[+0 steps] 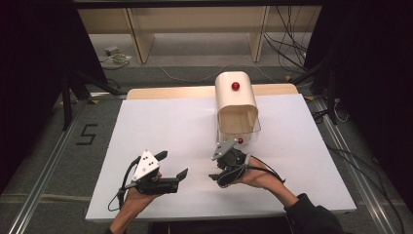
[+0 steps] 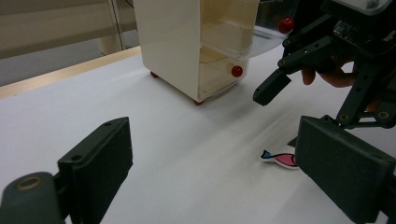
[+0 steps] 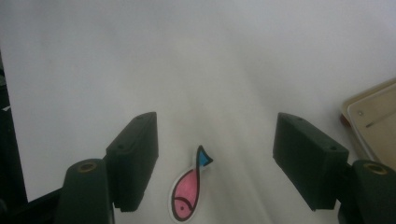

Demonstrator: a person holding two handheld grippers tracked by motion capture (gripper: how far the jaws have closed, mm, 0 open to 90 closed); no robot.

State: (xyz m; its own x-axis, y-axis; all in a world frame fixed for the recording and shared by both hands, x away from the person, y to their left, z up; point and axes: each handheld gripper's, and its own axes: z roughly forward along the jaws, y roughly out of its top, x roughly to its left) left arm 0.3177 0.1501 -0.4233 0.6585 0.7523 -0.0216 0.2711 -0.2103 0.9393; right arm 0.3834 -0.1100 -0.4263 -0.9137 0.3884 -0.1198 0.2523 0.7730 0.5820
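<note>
While the right gripper (image 3: pixel 215 154) hovers wide open over the pink fish sticker (image 3: pixel 187 192), nothing is gripped. Left gripper (image 1: pixel 171 165) rests near-left, also open and empty.

In the high view we see the drawer cabinet (image 1: pixel 236 100) standing on the table (image 1: pixel 160 126) in the upper middle of the frame. The right gripper (image 1: pixel 220 168) sits just below it, and the left gripper (image 1: pixel 168 168) lies to its left, lower centre. In the right gripper view we find the fish sticker (image 3: pixel 189 191) flat on the table between the spread jaws, at the bottom centre.

The fish sticker (image 2: pixel 279 158) lies partly hidden behind a jaw of the left hand-held gripper (image 2: pixel 210 172); beyond the right hand-held gripper (image 3: pixel 215 158), the picture's edge crops the cabinet (image 3: pixel 373 116).
</note>
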